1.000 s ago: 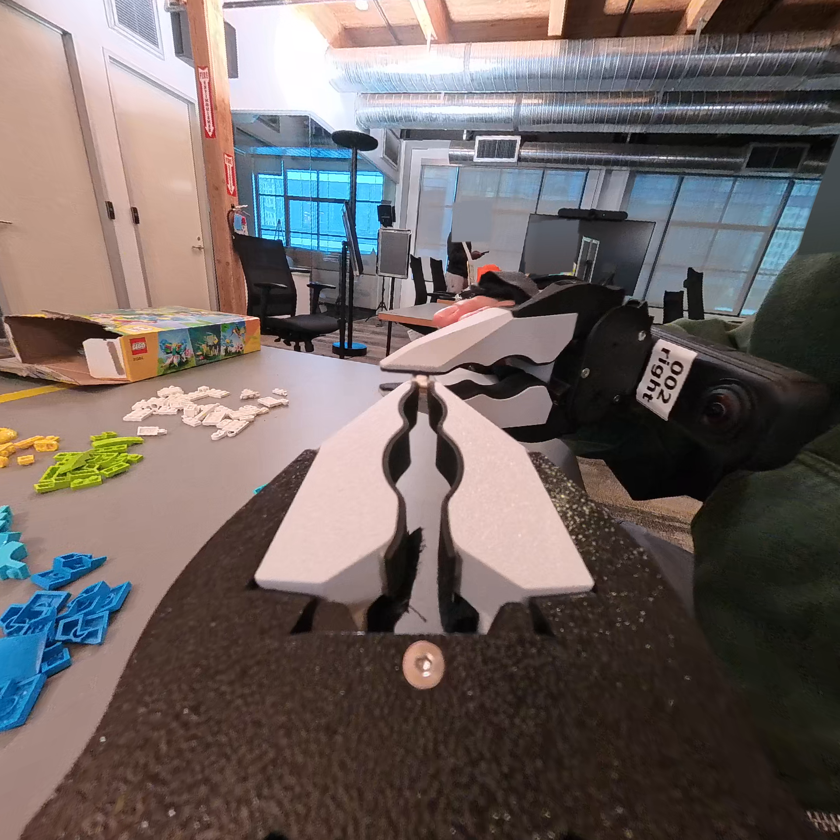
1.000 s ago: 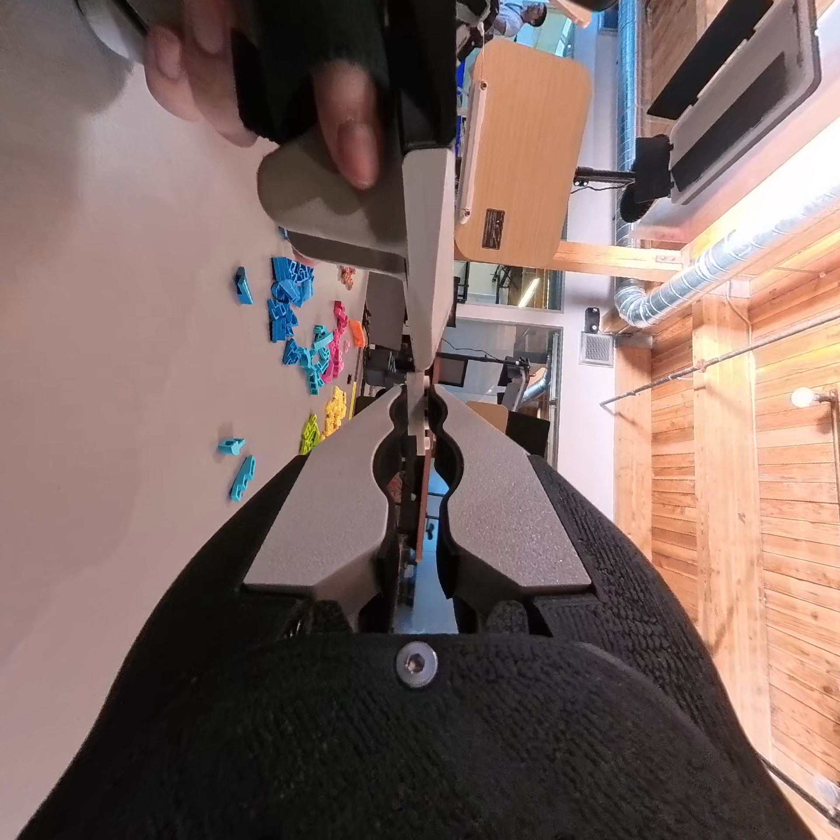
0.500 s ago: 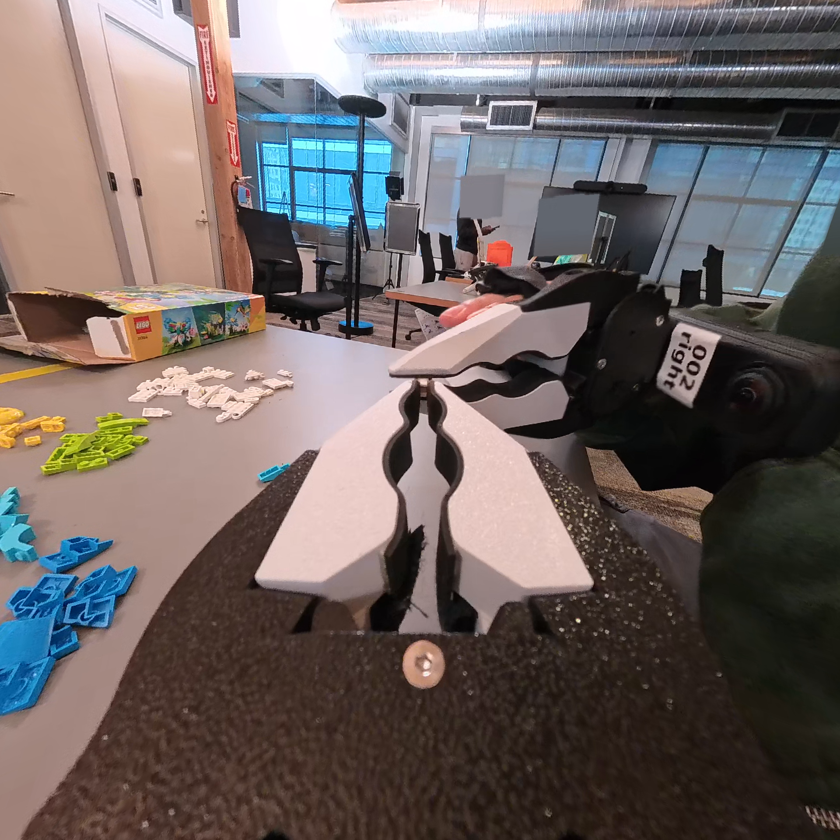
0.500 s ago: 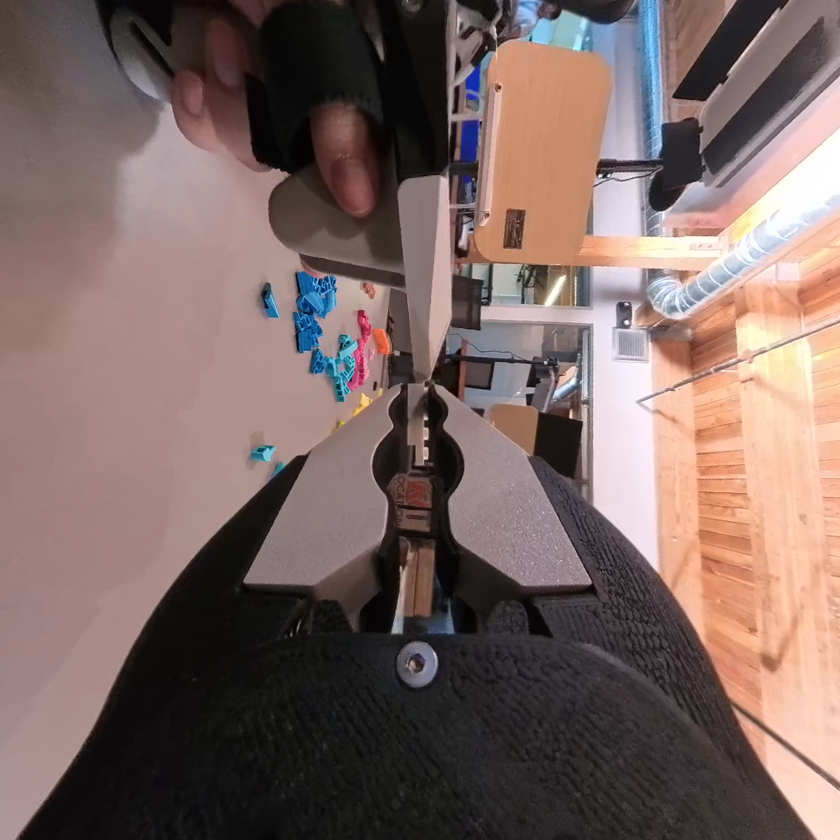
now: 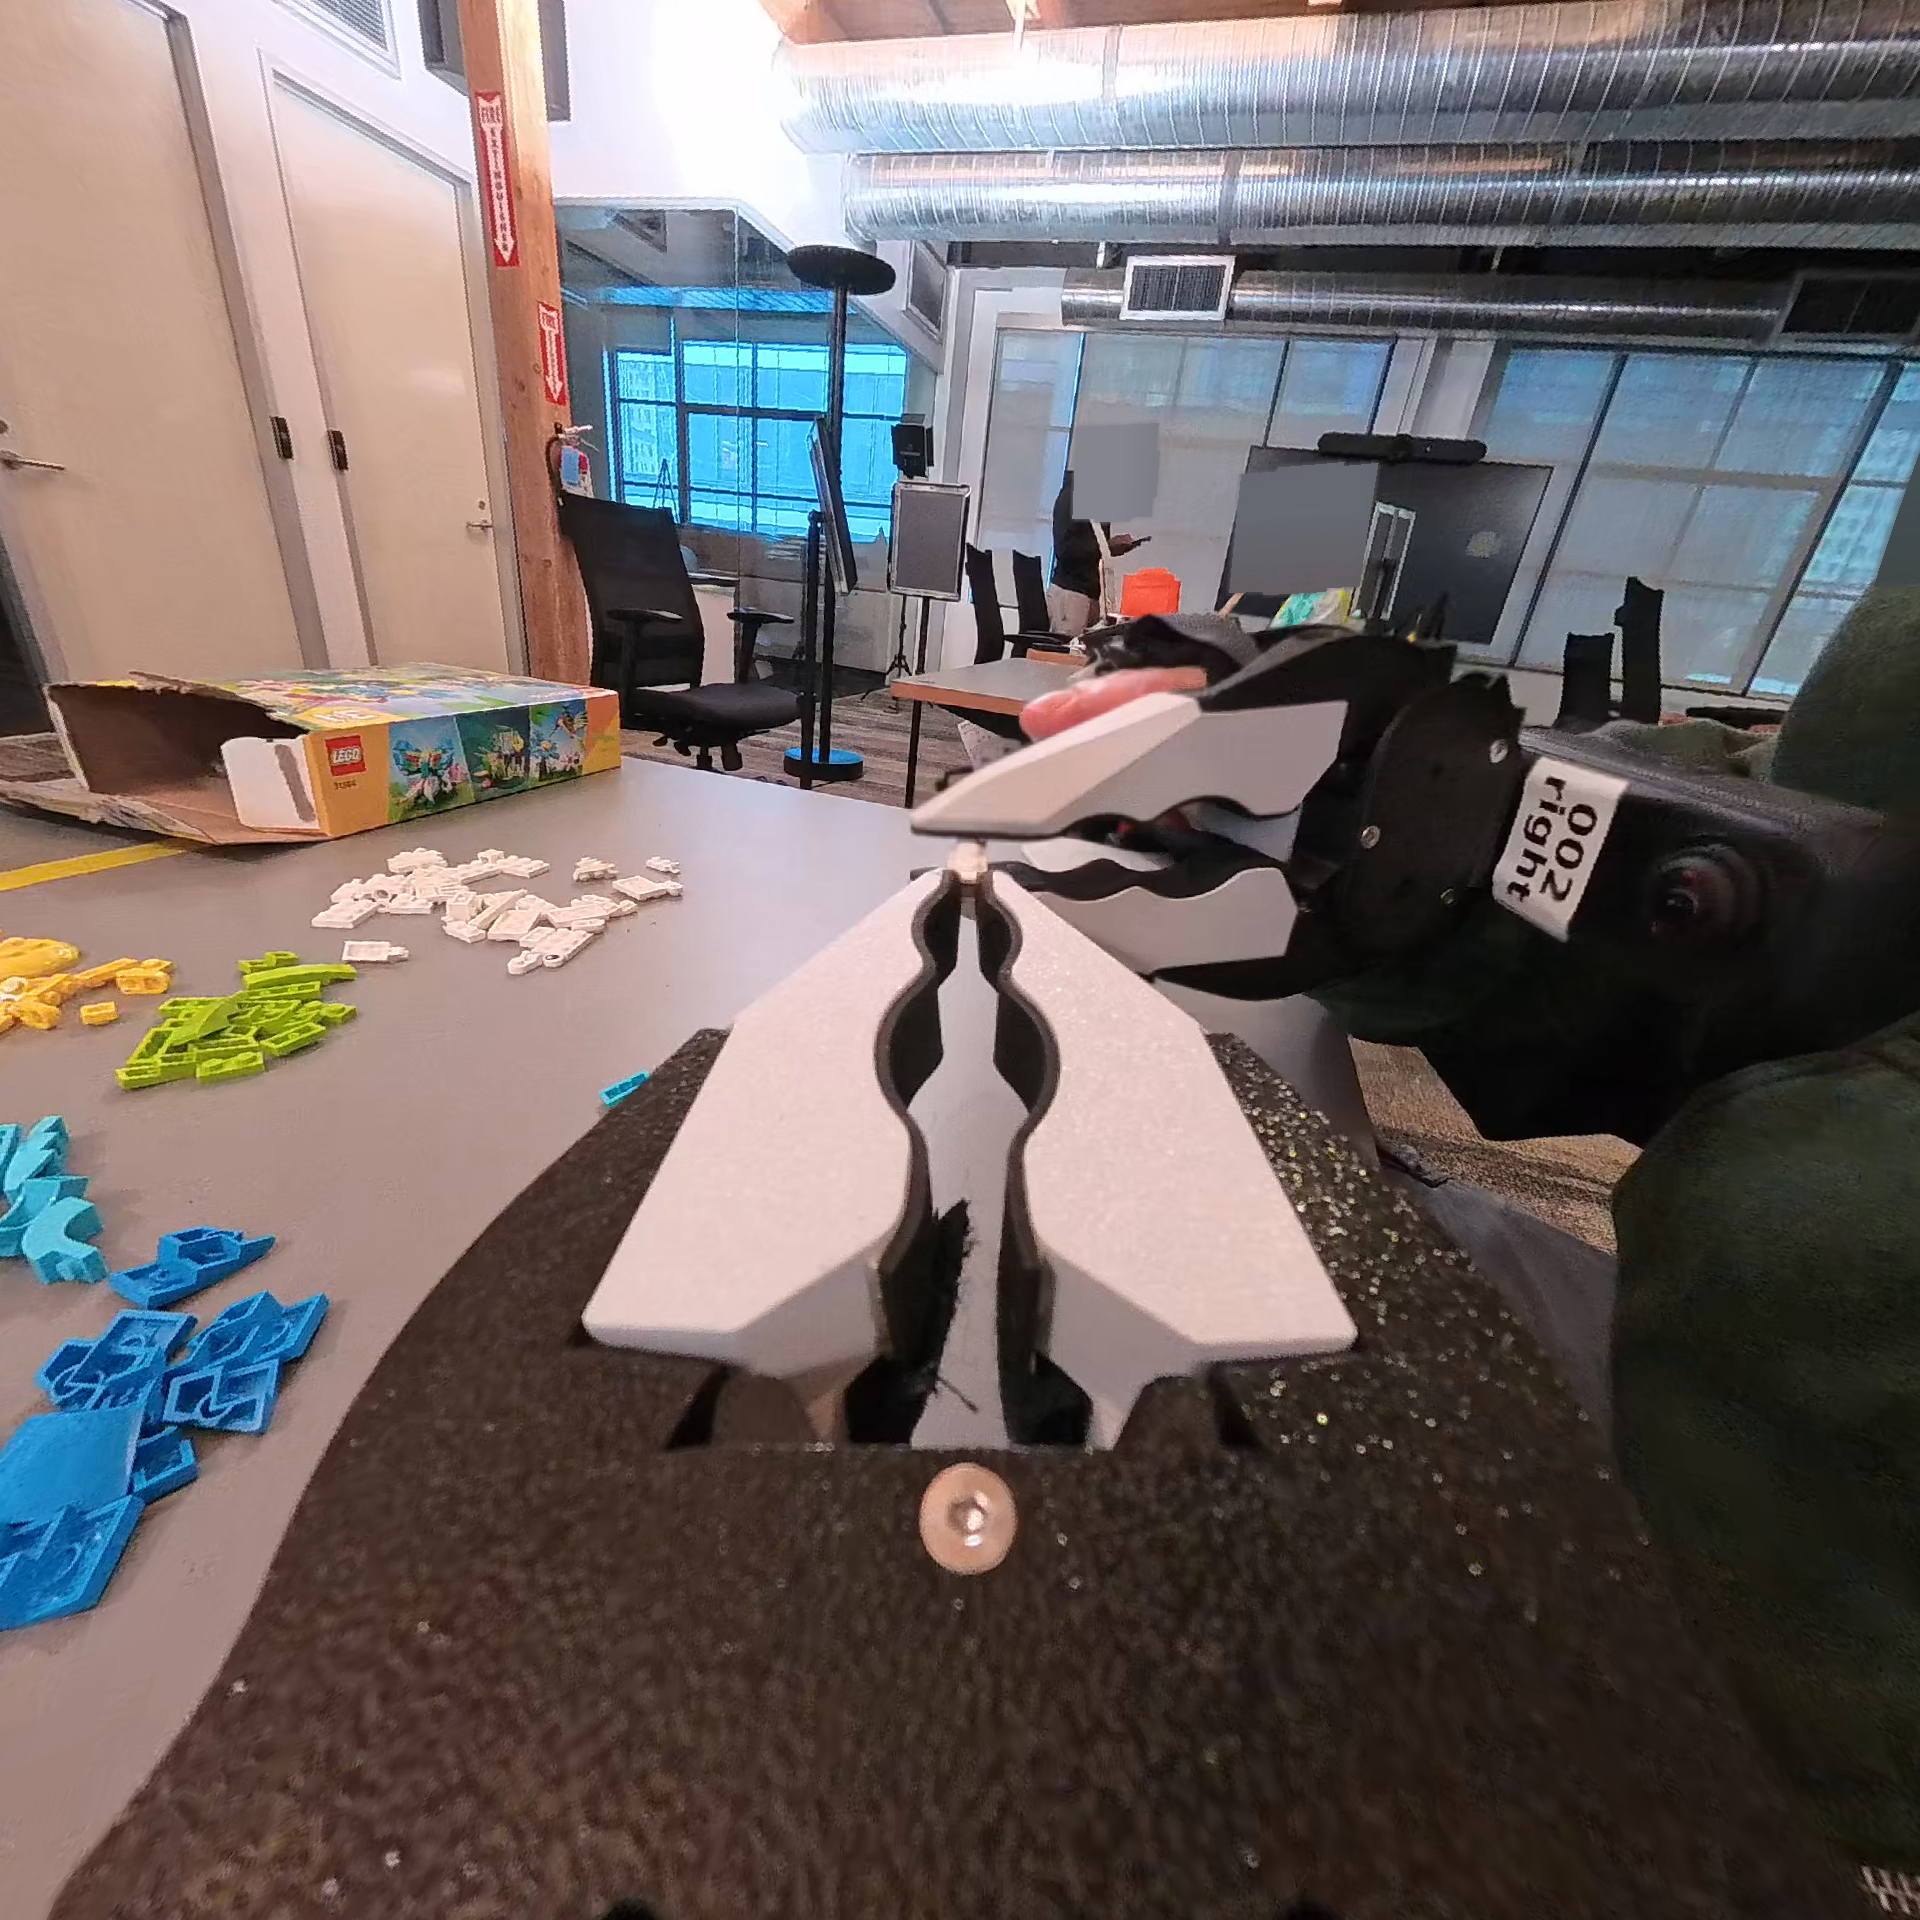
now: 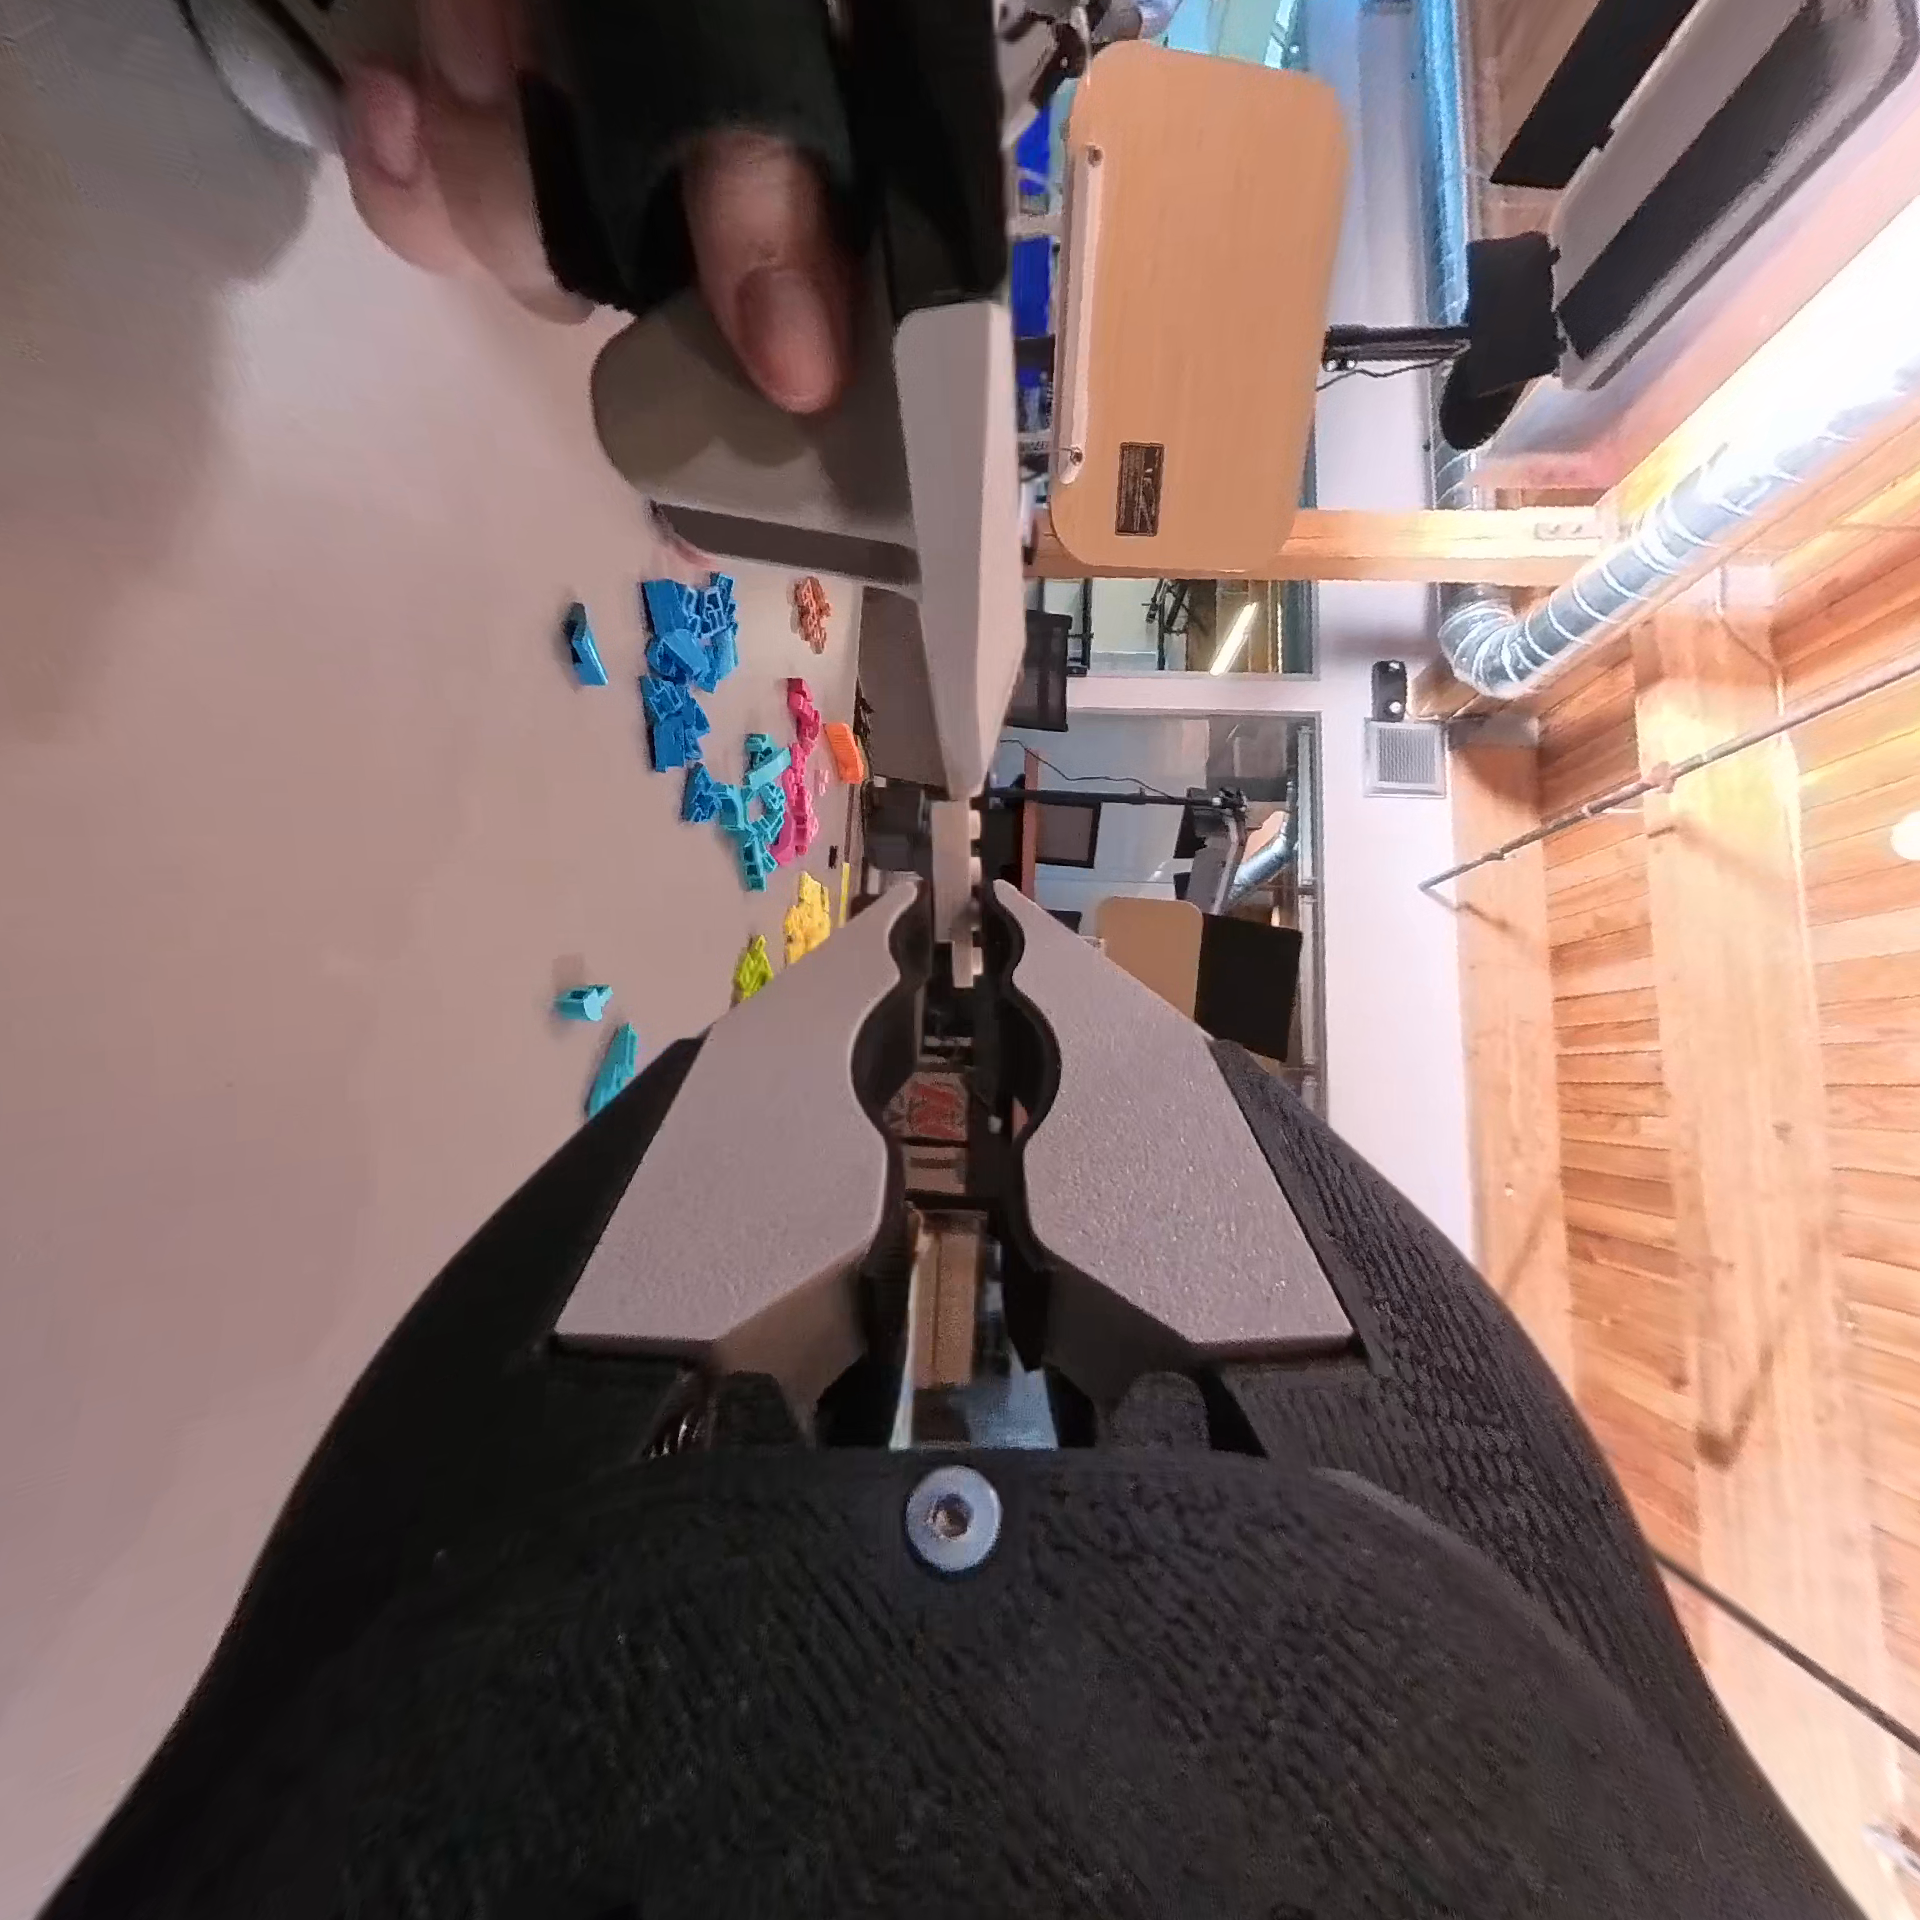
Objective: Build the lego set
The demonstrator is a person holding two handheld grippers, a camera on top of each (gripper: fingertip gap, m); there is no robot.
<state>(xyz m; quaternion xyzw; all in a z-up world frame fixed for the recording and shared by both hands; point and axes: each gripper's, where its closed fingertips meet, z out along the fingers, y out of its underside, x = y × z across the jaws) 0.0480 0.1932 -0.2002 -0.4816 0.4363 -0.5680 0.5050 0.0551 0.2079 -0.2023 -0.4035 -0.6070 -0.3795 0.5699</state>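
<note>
My left gripper [image 5: 966,883] is shut on a small white lego piece [image 5: 968,860] at its tips, held above the grey table [image 5: 468,1091]. My right gripper [image 5: 971,837] comes in from the right, turned on its side, and meets it tip to tip. In the right wrist view the white piece [image 6: 951,862] runs from the left gripper [image 6: 961,795] above into my right gripper [image 6: 956,891], which is closed on it with a narrow gap. A thumb [image 6: 769,281] presses on the left gripper's finger.
Sorted lego piles lie on the table: white [image 5: 499,904], green [image 5: 234,1023], yellow [image 5: 62,977] and blue [image 5: 135,1382]. The torn lego box [image 5: 416,738] lies at the back left. The right wrist view also shows blue [image 6: 686,665] and pink [image 6: 800,769] pieces. Both grippers' tips are close together, under 4 cm apart.
Both grippers stay tip to tip on the white piece. The right gripper's jaws stand slightly wider apart than before. The pair has shifted only a little over the table.
</note>
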